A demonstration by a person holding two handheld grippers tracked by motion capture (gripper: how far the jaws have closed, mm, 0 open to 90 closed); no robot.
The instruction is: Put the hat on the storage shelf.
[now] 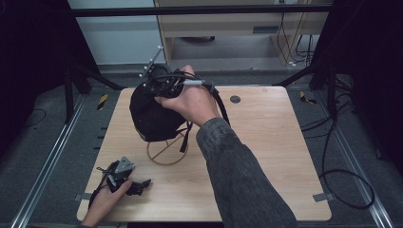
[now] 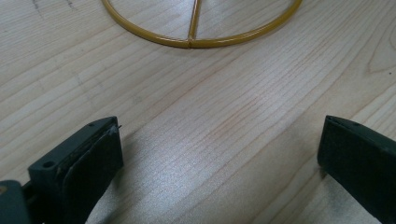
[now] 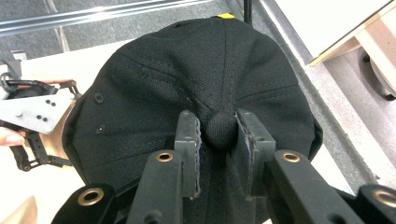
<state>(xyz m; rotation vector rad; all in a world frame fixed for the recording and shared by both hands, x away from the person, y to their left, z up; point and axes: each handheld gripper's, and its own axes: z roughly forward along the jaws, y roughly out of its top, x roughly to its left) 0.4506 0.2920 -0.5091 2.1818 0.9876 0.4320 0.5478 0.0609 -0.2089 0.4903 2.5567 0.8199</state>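
Note:
A black cap (image 1: 151, 114) hangs over a gold wire stand (image 1: 166, 151) at the table's middle left. In the right gripper view my right gripper (image 3: 219, 130) is shut on the round button at the crown of the cap (image 3: 187, 70). From above, the right gripper (image 1: 159, 90) sits on top of the cap, with the hand behind it. My left gripper (image 1: 141, 183) lies on the table near the front left corner. Its jaws stand wide open, and my left gripper (image 2: 219, 149) has only bare wood between them. The stand's ring base (image 2: 201, 42) lies just ahead of it.
The wooden table (image 1: 266, 142) has a small dark round inlay (image 1: 235, 99) near its back edge. Cables (image 1: 342, 175) trail over the floor on the right. Black frame posts stand at both sides, and a cabinet (image 1: 228, 23) is behind the table.

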